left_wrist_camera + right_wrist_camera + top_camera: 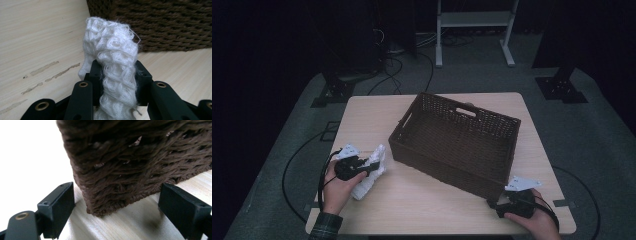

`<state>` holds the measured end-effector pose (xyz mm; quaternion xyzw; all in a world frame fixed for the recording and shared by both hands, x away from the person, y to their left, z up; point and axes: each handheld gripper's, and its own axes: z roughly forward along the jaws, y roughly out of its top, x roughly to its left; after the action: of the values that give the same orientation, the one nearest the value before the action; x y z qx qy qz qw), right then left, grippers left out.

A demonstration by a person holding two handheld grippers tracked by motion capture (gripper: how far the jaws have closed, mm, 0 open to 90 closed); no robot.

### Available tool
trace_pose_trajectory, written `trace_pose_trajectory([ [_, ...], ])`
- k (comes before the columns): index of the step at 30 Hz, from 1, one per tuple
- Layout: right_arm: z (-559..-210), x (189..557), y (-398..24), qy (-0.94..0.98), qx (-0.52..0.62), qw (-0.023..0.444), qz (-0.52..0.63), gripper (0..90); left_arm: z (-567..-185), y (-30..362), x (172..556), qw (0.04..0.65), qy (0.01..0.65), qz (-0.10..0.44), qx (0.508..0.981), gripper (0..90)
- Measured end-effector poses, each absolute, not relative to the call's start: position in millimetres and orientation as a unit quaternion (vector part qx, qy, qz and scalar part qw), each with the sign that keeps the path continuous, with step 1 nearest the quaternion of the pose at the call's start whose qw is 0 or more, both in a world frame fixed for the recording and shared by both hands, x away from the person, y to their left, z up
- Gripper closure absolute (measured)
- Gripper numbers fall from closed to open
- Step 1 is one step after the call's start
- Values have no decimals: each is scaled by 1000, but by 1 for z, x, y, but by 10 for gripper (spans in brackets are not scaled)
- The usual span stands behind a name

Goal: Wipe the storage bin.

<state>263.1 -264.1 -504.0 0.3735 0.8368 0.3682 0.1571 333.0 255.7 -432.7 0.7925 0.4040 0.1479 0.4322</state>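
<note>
One tongs clamping white cloth

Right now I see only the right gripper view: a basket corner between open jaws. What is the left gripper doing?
Observer: The left gripper is shut on a white cloth.
Operator: Where is this cloth from the basket?
Observer: In the high view it lies on the table, close to the left wall of the basket, outside it.
Operator: Is something already in the basket?
Observer: No, the high view shows its inside empty.
</note>
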Motion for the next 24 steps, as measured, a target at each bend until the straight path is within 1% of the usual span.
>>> trace_pose_trajectory([
  [9, -504, 263, -264, 836, 374, 158, 368, 138, -423, 250, 331, 449, 391, 150, 789, 667],
  [12, -504, 263, -265, 832, 380, 160, 370, 178, -419, 247, 330, 452, 388, 150, 789, 667],
  [24, -503, 263, -265, 831, 381, 160, 371, 186, -408, 239, 329, 468, 375, 153, 785, 669],
])
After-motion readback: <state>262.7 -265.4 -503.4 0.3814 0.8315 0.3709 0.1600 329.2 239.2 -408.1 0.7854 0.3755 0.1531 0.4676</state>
